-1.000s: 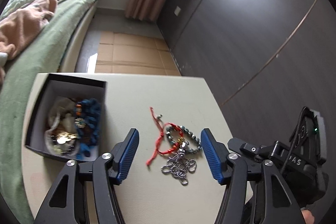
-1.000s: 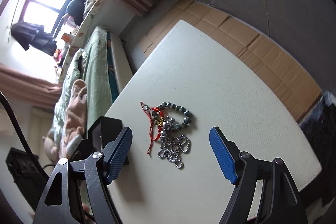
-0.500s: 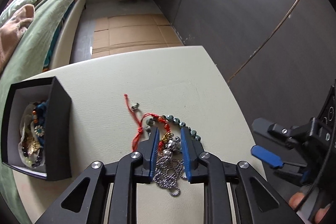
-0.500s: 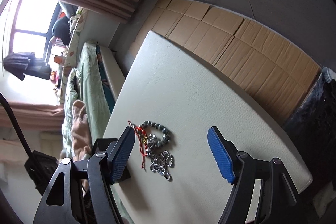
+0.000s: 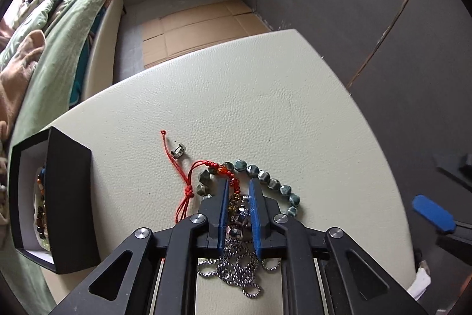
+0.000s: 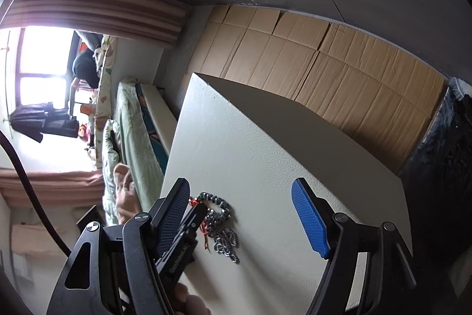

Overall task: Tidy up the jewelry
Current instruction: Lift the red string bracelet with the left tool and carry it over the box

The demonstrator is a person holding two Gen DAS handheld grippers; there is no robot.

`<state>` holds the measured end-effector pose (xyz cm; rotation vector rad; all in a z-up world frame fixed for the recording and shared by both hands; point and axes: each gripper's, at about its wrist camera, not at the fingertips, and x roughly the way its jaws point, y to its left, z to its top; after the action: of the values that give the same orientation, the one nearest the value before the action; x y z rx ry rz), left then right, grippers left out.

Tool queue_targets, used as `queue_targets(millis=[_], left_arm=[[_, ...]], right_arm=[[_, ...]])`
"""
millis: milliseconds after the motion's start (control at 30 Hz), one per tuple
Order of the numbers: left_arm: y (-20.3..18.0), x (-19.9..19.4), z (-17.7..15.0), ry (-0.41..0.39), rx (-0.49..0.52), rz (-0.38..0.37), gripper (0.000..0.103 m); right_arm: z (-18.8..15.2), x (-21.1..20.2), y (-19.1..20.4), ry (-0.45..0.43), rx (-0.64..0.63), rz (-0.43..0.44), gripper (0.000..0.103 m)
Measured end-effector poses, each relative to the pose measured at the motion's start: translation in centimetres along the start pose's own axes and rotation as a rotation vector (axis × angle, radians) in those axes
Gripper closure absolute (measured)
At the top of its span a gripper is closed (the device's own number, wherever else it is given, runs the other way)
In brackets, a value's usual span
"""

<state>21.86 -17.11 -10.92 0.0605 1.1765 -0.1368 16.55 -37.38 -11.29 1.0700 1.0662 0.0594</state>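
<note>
Left wrist view, left to right: black jewelry box (image 5: 69, 198) at the left edge on the cream table (image 5: 265, 96), open, beads and trinkets already inside but mostly hidden by its wall. Just right of it, centre frame, the tangled pile: red cord bracelet (image 5: 203, 171), a small silver ring (image 5: 178, 151) just above it, grey-green bead bracelet (image 5: 267, 177) arcing right, silver ball chain (image 5: 236, 270) spilling toward the bottom edge. Left gripper (image 5: 239, 185) is down in the pile, jaws nearly together and pinching the gold-and-silver charm cluster (image 5: 236, 214) where the red cord crosses the beads; can't tell which strand it actually has, probably more than one. Right edge: one blue pad of the right gripper, blurred, off the table. Right wrist view: right gripper (image 6: 242, 219) jaws spread wide, holding nothing, pile (image 6: 219, 226) at lower centre-left with the left tool on it. Step, my read: pick phase, grabbing a piece from the pile to move to the box. Next move calls for a slow straight lift to see what comes up, then carry left over the box opening and release. Risk: strands are interlocked, whole clump may drag or the chain drops mid-carry; right gripper could pin the remainder.
</note>
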Motion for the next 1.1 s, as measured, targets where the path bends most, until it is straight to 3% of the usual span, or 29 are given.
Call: queue_targets(millis=[167, 367, 433, 767, 933, 1100], left_arm=[[-0.3, 0.4, 0.2, -0.001, 0.032, 0.034, 0.088], [1.4, 0.5, 0.5, 0.018, -0.021, -0.017, 0.095], [2.2, -0.2, 0.3, -0.005, -0.046, -0.072, 0.095], [5.6, -6.2, -2.7, -0.156, -0.110, -0.161, 0.095], [7.7, -7.9, -4.3, -0.212, -0.157, -0.224, 0.096], [9.3, -8.2, -5.1, -0.214, -0.192, -0.261, 0.096]], right_arm=[[-0.1, 0.0, -0.1, 0.014, 0.001, 0.010, 0.030], [-0.5, 0.7, 0.5, 0.048, -0.023, 0.011, 0.030], [-0.7, 1.1, 0.8, 0.059, -0.037, 0.013, 0.030], [-1.7, 2.2, 2.6, 0.087, -0.139, -0.018, 0.030], [-2.7, 3.3, 3.7, 0.112, -0.184, -0.027, 0.047], [-4.9, 5.1, 5.5, 0.157, -0.279, -0.049, 0.052]])
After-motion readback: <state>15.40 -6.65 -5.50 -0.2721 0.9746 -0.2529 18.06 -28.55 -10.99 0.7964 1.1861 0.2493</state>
